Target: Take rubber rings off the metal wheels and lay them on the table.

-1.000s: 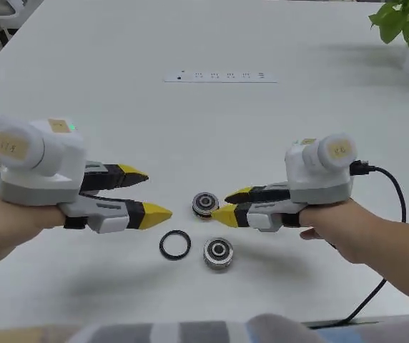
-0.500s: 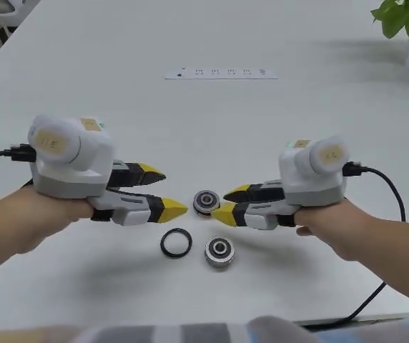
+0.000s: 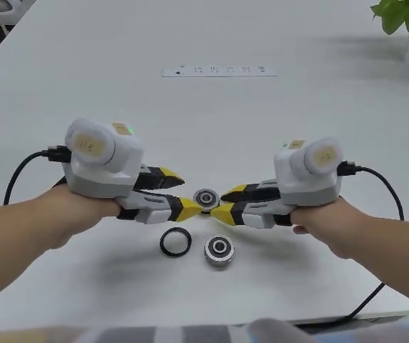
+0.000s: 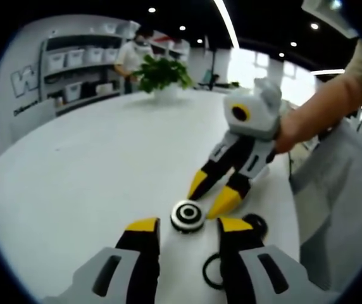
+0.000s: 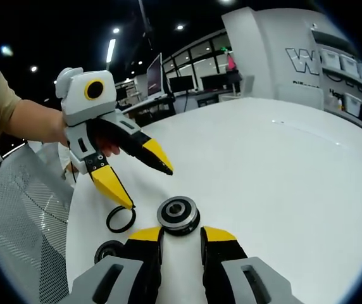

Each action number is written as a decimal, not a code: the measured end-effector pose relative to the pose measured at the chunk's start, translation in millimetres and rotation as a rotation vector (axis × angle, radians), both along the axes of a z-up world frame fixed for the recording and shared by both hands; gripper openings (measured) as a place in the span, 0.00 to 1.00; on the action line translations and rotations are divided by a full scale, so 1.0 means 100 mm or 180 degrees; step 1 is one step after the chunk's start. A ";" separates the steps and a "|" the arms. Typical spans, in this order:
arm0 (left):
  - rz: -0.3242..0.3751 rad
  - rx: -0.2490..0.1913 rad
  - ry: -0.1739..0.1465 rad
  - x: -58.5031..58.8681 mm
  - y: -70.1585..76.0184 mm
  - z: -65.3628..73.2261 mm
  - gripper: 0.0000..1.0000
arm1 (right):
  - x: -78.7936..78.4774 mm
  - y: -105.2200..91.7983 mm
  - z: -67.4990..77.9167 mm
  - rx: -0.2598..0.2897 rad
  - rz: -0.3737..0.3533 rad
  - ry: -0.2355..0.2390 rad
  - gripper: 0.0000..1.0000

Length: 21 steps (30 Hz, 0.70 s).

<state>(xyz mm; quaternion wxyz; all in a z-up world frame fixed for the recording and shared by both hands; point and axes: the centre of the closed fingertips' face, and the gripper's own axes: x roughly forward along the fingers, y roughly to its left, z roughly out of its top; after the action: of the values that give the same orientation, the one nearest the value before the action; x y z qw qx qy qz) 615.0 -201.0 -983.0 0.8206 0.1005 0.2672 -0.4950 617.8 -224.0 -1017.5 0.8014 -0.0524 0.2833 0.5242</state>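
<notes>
Since a second ago, in the head view, the left gripper (image 3: 184,193) has come rightward until its lower yellow tip sits just beside the metal wheel (image 3: 206,200); the right gripper (image 3: 221,202) has hardly shifted and meets the wheel from the other side; the left jaws stand fairly wide, the right jaws narrower but parted, neither clamped on anything; the wheel lies flat on the white table (image 3: 297,107) between the two sets of tips; nearer the person, a loose rubber ring (image 3: 175,242) lies flat just beside a second wheel (image 3: 219,250), both where they were; a power strip (image 3: 219,71) lies far up the table and a plant (image 3: 405,18) stands at the far right corner. In the left gripper view, the left gripper (image 4: 188,225) has parted jaws with the wheel (image 4: 187,215) just ahead of the tips; the right gripper (image 4: 211,195) points in from beyond it; the ring (image 4: 210,272) and second wheel (image 4: 255,223) lie to the right; bins (image 4: 57,61) fill the shelves behind, contents too small to tell. In the right gripper view, the right gripper (image 5: 182,235) is parted with the wheel (image 5: 178,215) just off its tips; the left gripper (image 5: 144,183) gapes above the ring (image 5: 121,219); the second wheel (image 5: 108,250) lies nearer.
</notes>
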 end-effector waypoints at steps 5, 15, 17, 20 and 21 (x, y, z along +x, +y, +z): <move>-0.0032 0.0026 0.0009 0.01 -0.08 -0.05 0.34 | -0.01 0.00 -0.01 -0.0024 0.0044 -0.0017 0.19; -0.0071 0.0114 -0.0004 0.04 -0.16 -0.12 0.27 | -0.03 0.00 -0.01 -0.0043 0.0080 -0.0057 0.14; -0.0073 0.0134 0.0000 0.04 -0.16 -0.14 0.26 | -0.03 0.00 -0.01 -0.0041 0.0075 -0.0057 0.13; -0.0089 0.0149 -0.0020 0.03 -0.17 -0.15 0.24 | -0.03 0.00 -0.01 -0.0043 0.0068 -0.0053 0.12; -0.0097 0.0153 -0.0030 0.03 -0.17 -0.15 0.23 | -0.03 -0.01 0.00 -0.0039 0.0063 -0.0051 0.12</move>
<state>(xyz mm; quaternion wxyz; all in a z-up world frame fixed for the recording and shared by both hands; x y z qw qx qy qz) 618.4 -217.6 -998.2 0.8116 0.1266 0.2736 -0.5004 615.1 -224.6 -1017.9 0.7981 -0.0644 0.2795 0.5299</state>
